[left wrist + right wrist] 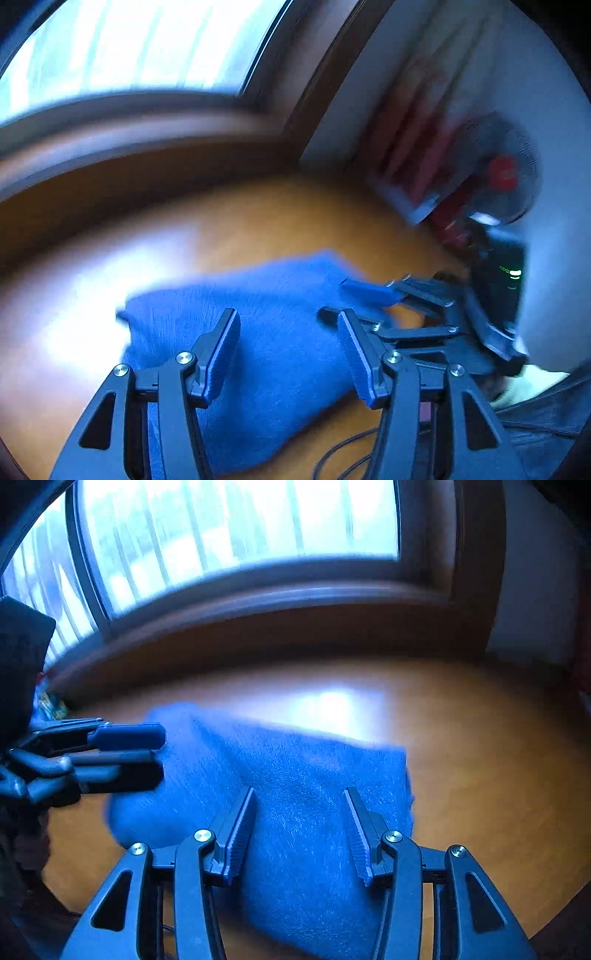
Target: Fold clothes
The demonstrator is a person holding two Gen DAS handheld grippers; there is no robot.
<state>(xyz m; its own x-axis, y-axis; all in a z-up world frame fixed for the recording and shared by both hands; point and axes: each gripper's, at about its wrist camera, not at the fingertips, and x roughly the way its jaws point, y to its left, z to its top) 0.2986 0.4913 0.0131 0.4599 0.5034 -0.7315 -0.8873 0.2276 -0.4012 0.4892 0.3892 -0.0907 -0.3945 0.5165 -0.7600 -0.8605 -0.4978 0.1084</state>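
Observation:
A blue fuzzy cloth lies folded on the wooden table, blurred by motion. My left gripper hovers just above its middle, open, with nothing between its fingers. In the left wrist view my right gripper comes in from the right over the cloth's far right corner. The right wrist view shows the cloth beneath my right gripper, which is open and empty. My left gripper reaches in from the left over the cloth's left edge.
A large window with a dark wooden sill runs behind the table. At the right stand a fan with a red hub, a red striped object and a black device with a green light. A thin cable lies near the front edge.

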